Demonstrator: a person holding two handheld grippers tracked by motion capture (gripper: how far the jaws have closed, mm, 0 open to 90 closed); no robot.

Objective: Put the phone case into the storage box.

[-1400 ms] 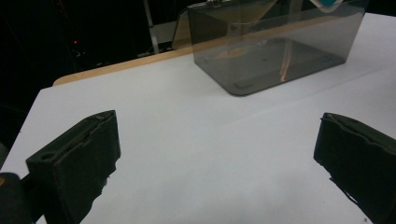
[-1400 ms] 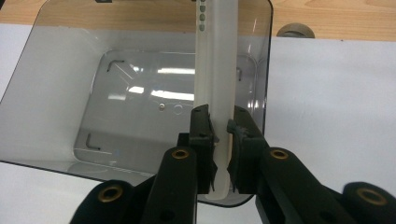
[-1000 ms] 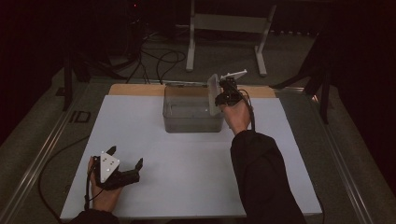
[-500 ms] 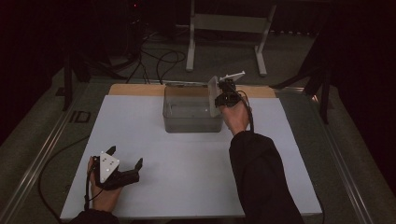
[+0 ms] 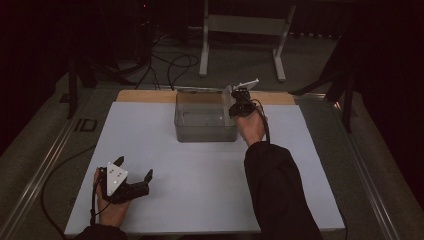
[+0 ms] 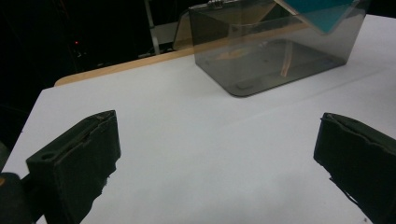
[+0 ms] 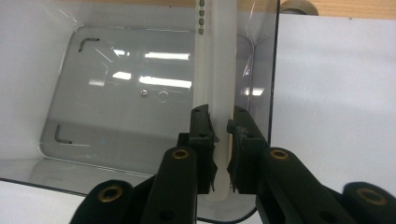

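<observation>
**A:** Where does your right gripper stand against the box?

**B:** At the box's right wall, over the near right corner. Its jaws are pressed onto a pale flat strip, one pad on each face. The strip runs from the jaws out over the open box; from above, its white end pokes out past the far right corner. What the strip is, you cannot tell from here.

**A:** So what could go wrong for you?

**B:** You are pinching the strip near one end only, so most of its length hangs free. Turn your wrist sharply and it may swivel between the pads, or slide out. It is also just beside the clear wall; if you lower it without lining it up, the edge could catch on the rim and shove the box across the white table, since nothing is bracing it.

**A:** And your left gripper?

**B:** Well apart from the box, near the table's front left, jaws spread wide with bare table between them. It holds nothing, so it cannot steady the box from there. If the box starts to slide, you would have to bring that hand up first.
</observation>
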